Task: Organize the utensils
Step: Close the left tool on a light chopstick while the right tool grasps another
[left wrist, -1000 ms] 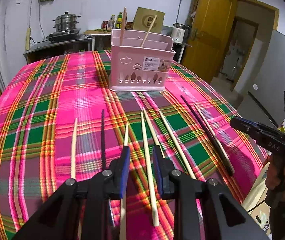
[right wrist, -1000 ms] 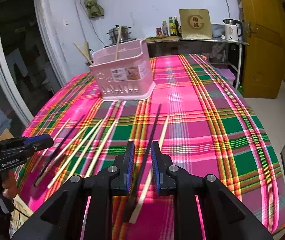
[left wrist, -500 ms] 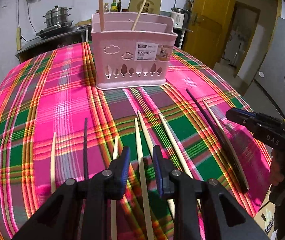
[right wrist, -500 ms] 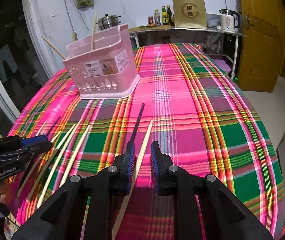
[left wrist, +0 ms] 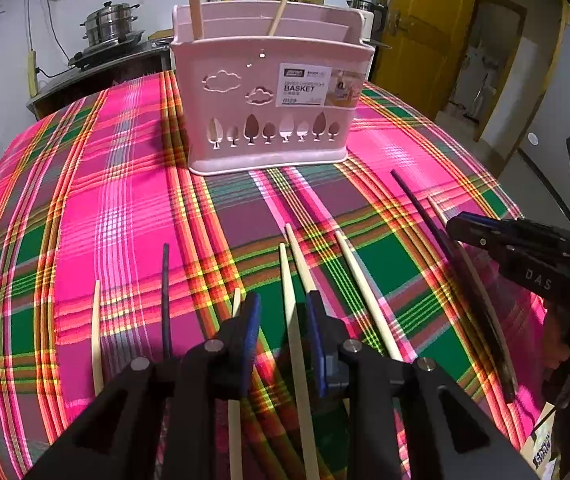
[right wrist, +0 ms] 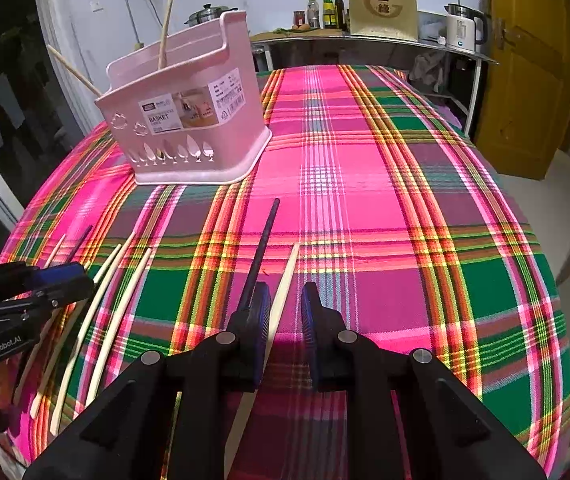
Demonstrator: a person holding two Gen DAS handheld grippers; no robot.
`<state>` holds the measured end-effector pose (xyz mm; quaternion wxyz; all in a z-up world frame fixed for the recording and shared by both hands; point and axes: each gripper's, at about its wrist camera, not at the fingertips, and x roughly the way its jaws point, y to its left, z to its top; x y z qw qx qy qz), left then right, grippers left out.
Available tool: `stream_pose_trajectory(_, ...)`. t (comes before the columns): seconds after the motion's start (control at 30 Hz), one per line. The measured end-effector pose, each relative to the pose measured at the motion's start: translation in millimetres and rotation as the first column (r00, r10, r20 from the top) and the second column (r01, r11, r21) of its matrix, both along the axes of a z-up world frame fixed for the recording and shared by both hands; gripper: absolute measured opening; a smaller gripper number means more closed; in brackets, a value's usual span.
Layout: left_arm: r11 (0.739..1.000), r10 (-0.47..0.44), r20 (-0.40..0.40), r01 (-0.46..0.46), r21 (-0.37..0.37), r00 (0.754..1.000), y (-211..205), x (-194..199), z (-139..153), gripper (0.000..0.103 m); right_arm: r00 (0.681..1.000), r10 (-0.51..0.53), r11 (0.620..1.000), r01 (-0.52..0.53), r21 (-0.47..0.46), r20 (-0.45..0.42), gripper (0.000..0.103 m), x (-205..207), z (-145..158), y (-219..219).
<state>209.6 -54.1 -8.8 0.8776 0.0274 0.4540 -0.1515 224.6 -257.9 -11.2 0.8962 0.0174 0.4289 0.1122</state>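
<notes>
Overhead-low, left tool hangs narrowly parted over a pale chopstick lying between its fingers on the plaid table; contact cannot be told. Pink utensil basket stands toward the table's far edge, two pale chopsticks upright-tilted inside. Left wrist view alone shows the far-left pair: pale stick, dark stick. Right tool also narrowly parted, pale chopstick between its fingers, black chopstick just beside the left finger. Only the right wrist view shows the kettle and bottles on a counter behind.
</notes>
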Motion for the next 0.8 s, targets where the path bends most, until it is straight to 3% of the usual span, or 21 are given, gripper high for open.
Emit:
stream_pose_trajectory(0.57, 0.996, -0.019, 0.007, 0.019, 0.092, 1.0, -14.3, 9.2, -3.5, 0.024, 1.0, -0.007, 0.997, 0.006, -0.071, -0.014, 0.015, 11.8, -0.8, 10.3)
stream_pose_trajectory(0.8, 0.996, -0.016, 0.001, 0.016, 0.089, 1.0, -15.5, 11.6, -2.7, 0.01, 1.0, 0.001, 0.995, -0.003, -0.103, -0.019, 0.009, 15.0, -0.8, 15.6)
